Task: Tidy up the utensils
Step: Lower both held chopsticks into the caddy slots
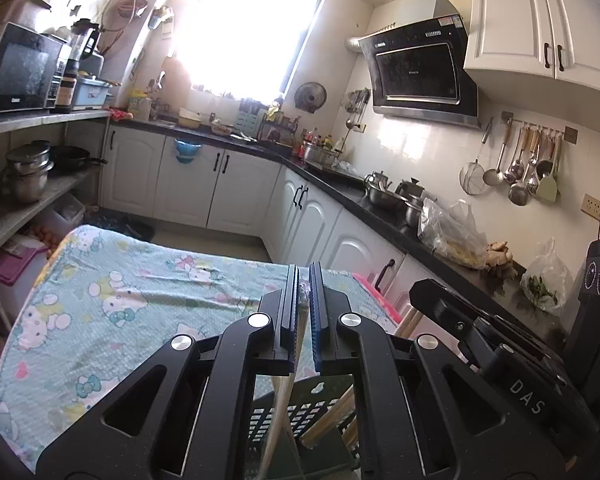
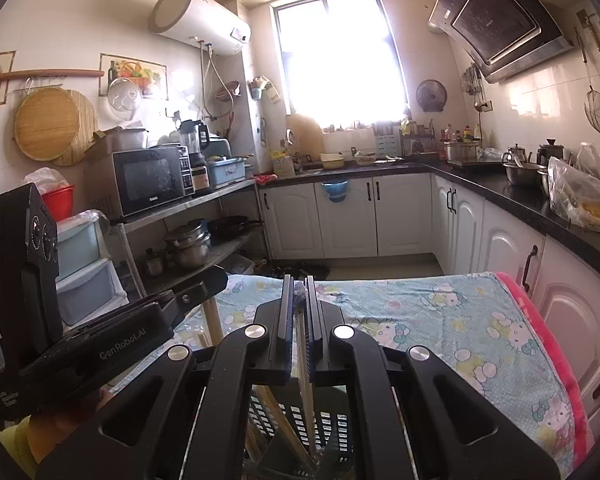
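While clamped nearly together, left gripper (image 1: 304, 280) pinches a wrapped chopstick pair (image 1: 286, 392) between its fingers, only a thin slit left between the pads. Likewise right gripper (image 2: 299, 286): closed tight on another pale chopstick (image 2: 306, 400), wrap glinting at the fingertips.

Readable writing: "DAS" on the right gripper body seen at 4 o'clock in the left view; "GenRobot.AI" on the left gripper body at 8 o'clock in the right view (smaller print lower down too blurred to read). Microwave (image 2: 152, 182) badge too small to make out.

Both held sticks run lengthwise along the fingers, far tips toward 12 o'clock, near ends dropping toward 6 o'clock over a dark slotted basket (image 2: 332, 428) below the grippers. More wooden chopsticks (image 1: 332, 416) lean slantwise in that basket, tilted toward 2 o'clock in the left view. Basket sits on the near edge of a cartoon-cat cloth (image 1: 132, 280) covering the table.
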Action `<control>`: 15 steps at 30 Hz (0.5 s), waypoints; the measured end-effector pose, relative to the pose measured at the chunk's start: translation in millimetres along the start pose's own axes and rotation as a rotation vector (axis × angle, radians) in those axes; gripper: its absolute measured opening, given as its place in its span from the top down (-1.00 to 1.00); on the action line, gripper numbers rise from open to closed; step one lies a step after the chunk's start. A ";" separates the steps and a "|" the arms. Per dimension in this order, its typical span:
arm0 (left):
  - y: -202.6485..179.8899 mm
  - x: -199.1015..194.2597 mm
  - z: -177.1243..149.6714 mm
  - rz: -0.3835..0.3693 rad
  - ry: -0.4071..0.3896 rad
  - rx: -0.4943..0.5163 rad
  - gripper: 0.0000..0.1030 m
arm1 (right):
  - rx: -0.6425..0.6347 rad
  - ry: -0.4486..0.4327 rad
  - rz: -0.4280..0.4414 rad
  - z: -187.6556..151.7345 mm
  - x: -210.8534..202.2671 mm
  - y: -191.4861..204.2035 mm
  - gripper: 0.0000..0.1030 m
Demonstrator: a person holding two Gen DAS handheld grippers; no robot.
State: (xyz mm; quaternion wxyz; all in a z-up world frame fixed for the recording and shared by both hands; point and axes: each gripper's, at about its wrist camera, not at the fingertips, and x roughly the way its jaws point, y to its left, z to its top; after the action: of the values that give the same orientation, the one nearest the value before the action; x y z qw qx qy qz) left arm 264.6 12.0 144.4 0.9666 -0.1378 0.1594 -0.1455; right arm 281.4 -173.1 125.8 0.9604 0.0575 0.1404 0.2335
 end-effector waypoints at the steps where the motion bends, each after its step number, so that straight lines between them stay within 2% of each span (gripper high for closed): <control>1: 1.0 1.5 -1.4 -0.002 0.003 -0.002 0.95 | 0.006 0.005 0.000 -1.6 1.7 -0.7 0.90; 8: 2.2 5.4 -12.4 -0.003 0.022 0.013 0.95 | 0.005 0.024 -0.010 -9.9 8.5 -5.4 0.90; 15: 2.5 8.8 -23.4 0.006 0.048 0.023 0.94 | 0.058 0.057 -0.005 -23.0 14.5 -19.0 0.90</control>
State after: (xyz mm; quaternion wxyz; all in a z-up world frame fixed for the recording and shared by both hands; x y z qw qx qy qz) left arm 265.1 6.3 119.9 0.9645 -0.1225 0.1812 -0.1477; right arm 295.2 -182.2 97.0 0.9546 0.0781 0.1746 0.2286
